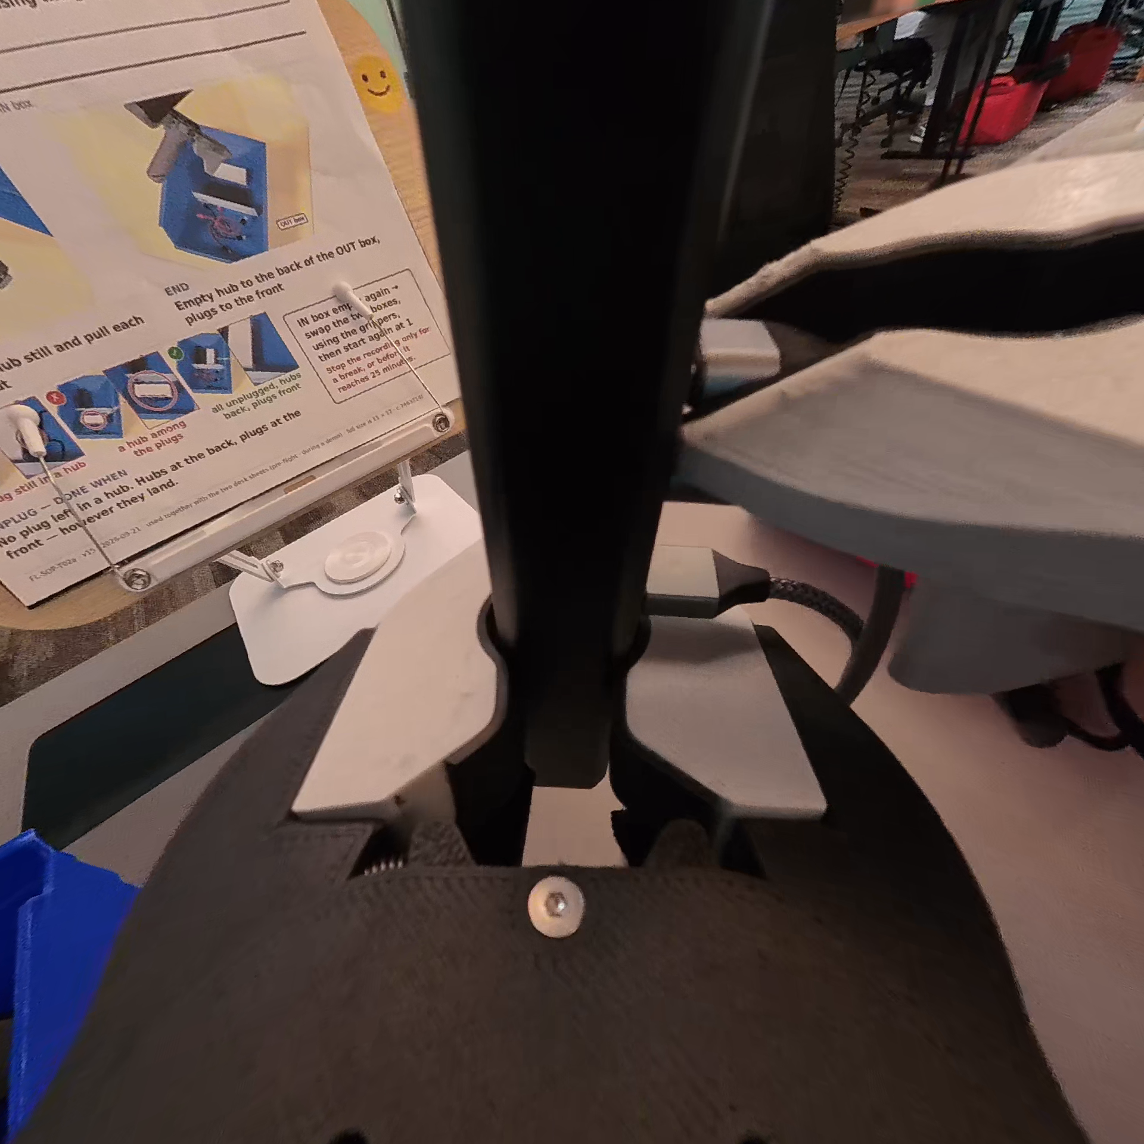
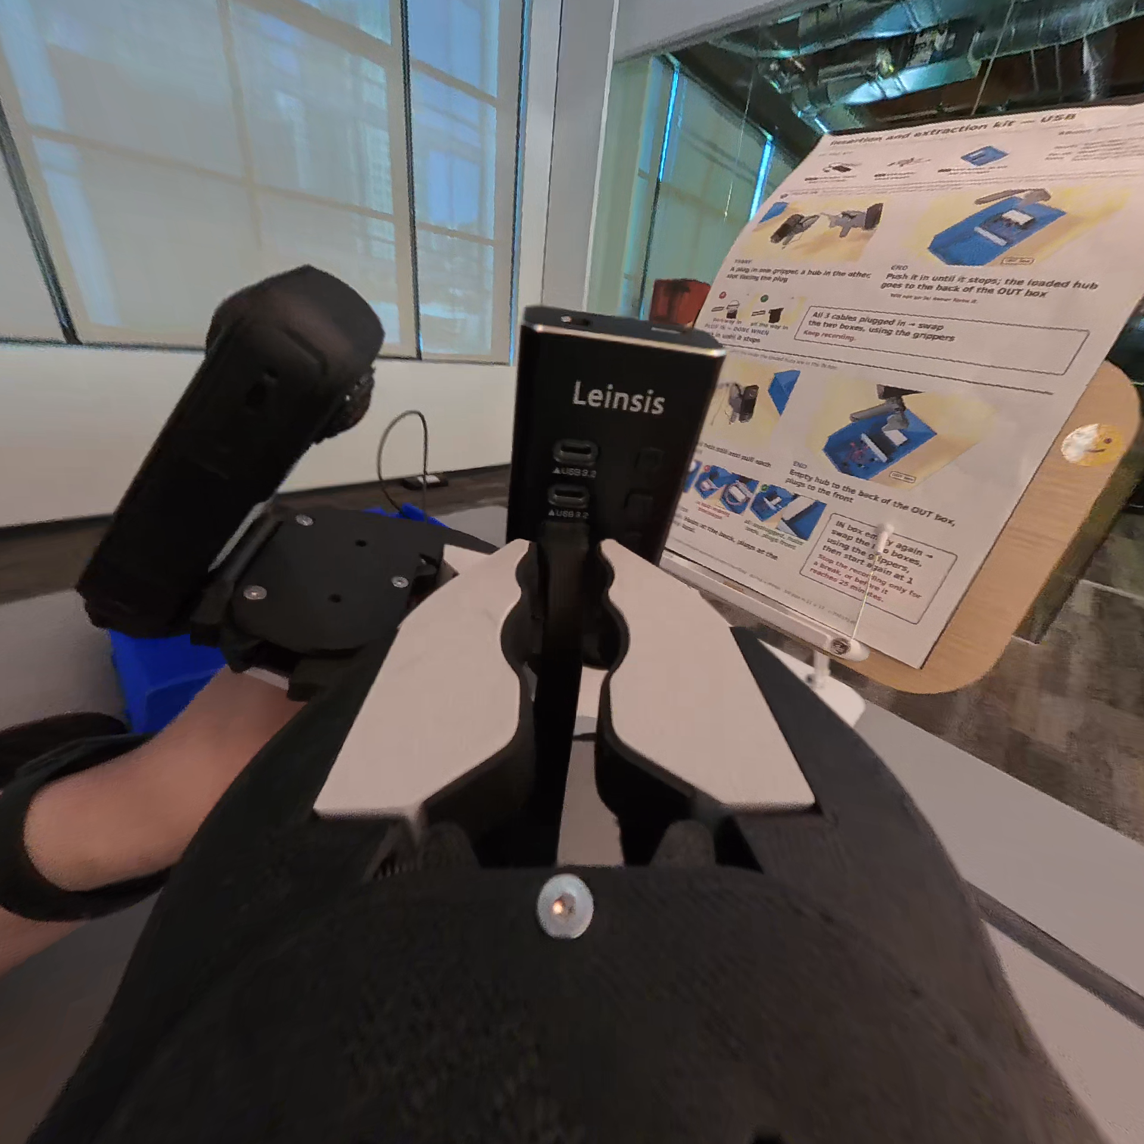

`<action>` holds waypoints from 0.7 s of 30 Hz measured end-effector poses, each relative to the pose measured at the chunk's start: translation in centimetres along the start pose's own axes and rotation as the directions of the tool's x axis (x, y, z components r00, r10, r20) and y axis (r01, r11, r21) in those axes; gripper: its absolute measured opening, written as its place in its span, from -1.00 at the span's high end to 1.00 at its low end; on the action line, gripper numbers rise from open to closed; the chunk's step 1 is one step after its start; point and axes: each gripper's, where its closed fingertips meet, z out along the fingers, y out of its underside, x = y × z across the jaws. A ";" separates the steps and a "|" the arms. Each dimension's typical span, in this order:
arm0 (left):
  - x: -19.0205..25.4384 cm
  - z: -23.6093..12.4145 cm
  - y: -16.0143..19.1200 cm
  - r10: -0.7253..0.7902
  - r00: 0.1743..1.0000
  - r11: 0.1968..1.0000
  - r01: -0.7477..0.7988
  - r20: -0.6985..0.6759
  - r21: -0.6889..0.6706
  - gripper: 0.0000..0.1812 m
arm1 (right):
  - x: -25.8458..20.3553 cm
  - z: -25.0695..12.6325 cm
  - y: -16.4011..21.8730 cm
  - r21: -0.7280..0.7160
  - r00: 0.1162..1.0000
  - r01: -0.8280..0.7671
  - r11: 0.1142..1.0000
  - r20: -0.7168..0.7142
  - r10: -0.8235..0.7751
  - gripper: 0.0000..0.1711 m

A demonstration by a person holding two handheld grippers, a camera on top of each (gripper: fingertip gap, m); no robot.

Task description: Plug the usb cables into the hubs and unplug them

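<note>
My left tool (image 1: 566,650) pinches the black hub (image 2: 610,427) upright above the worktop (image 1: 928,866), while my right tool (image 2: 566,594) clamps a black plug (image 2: 560,619) seated in the hub's lowest port, the instruction sheet (image 2: 897,384) standing far right.

A large gridded window (image 2: 247,167) is set in a white wall (image 2: 186,427) and lit by pale daylight, exposed ducts (image 2: 928,56) are seen overhead, and desks (image 1: 966,80) with red bins (image 1: 1015,105) are ranged on carpet beyond.
</note>
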 end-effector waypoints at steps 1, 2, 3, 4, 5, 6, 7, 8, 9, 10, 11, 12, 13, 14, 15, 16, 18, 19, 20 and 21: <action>0.0 0.0 -0.1 -0.001 1.000 1.000 0.001 0.002 0.005 0.66 | -0.1 0.0 -0.1 0.018 1.000 -0.021 1.000 0.010 0.020 0.81; 0.0 -0.1 -0.2 0.001 1.000 1.000 -0.001 0.002 0.009 0.66 | -0.2 -0.1 -0.2 0.037 0.999 -0.035 0.999 0.011 0.035 0.81; 0.0 -0.1 -0.2 0.001 1.000 1.000 -0.001 0.001 0.012 0.66 | -0.2 -0.1 -0.2 0.052 0.999 -0.039 0.998 0.009 0.039 0.81; 0.0 -0.1 -0.3 0.002 1.000 1.000 -0.002 -0.002 0.015 0.66 | -0.2 -0.1 -0.3 0.060 0.999 -0.039 0.997 0.005 0.039 0.81; 0.1 -0.1 -0.3 0.005 1.000 1.000 -0.005 -0.006 0.018 0.67 | -0.2 -0.2 -0.3 0.065 0.999 -0.033 0.997 -0.002 0.033 0.81; 0.0 0.0 -0.3 0.007 1.000 1.000 -0.007 -0.009 0.020 0.67 | -0.2 -0.3 -0.2 0.070 1.000 -0.028 0.997 -0.010 0.029 0.81; 0.0 0.0 -0.4 0.003 1.000 1.000 -0.002 -0.019 0.025 0.66 | -0.1 -0.3 -0.2 0.074 0.999 -0.026 0.997 -0.017 0.027 0.81; 0.0 0.1 -0.6 -0.013 0.999 0.999 0.014 -0.036 0.035 0.65 | -0.1 -0.3 -0.3 0.077 1.000 -0.017 0.997 -0.022 0.018 0.81; 0.1 0.2 -0.9 -0.033 0.998 0.998 0.036 -0.061 0.046 0.65 | -0.1 -0.3 -0.4 0.086 1.000 0.000 0.996 -0.024 0.002 0.80; 0.5 0.3 -1.1 -0.048 0.994 0.997 0.053 -0.094 0.049 0.65 | 0.0 -0.4 -0.6 0.100 1.000 0.010 0.995 -0.026 -0.008 0.81; 1.1 0.4 -1.3 -0.076 0.988 0.996 0.083 -0.131 0.046 0.65 | 0.2 -0.5 -0.8 0.109 1.000 0.004 0.994 -0.026 -0.002 0.81; 1.7 0.5 -1.4 -0.109 0.979 0.992 0.119 -0.174 0.043 0.65 | 0.4 -0.7 -1.0 0.116 1.000 0.000 0.993 -0.025 0.003 0.80; 2.0 0.6 -1.5 -0.130 0.971 0.989 0.141 -0.200 0.039 0.65 | 0.5 -0.7 -1.0 0.112 1.000 0.004 0.994 -0.027 -0.001 0.81; 2.2 0.8 -1.5 -0.138 0.968 0.988 0.149 -0.212 0.036 0.65 | 0.7 -0.8 -1.0 0.106 0.999 0.014 0.994 -0.035 -0.011 0.80; 2.3 0.9 -1.4 -0.149 0.963 0.987 0.160 -0.224 0.030 0.65 | 0.8 -0.7 -0.9 0.100 0.999 0.027 0.995 -0.045 -0.022 0.80; 2.4 1.1 -1.3 -0.158 0.959 0.986 0.167 -0.235 0.019 0.65 | 1.0 -0.7 -0.7 0.082 0.997 0.049 0.995 -0.067 -0.043 0.81; 2.1 1.5 -1.0 -0.138 0.966 0.990 0.143 -0.217 0.009 0.65 | 1.4 -0.6 -0.3 0.023 0.982 0.142 0.990 -0.125 -0.138 0.80; 1.8 1.6 -0.9 -0.123 0.972 0.992 0.127 -0.199 0.011 0.65 | 1.5 -0.5 -0.1 0.001 0.974 0.177 0.984 -0.142 -0.175 0.80; 1.6 1.6 -0.8 -0.116 0.975 0.993 0.120 -0.192 0.008 0.65 | 1.5 -0.4 0.0 -0.016 0.969 0.197 0.980 -0.150 -0.197 0.80; 1.4 1.7 -0.7 -0.110 0.977 0.993 0.114 -0.184 0.011 0.65 | 1.5 -0.4 0.1 -0.027 0.968 0.203 0.979 -0.148 -0.205 0.80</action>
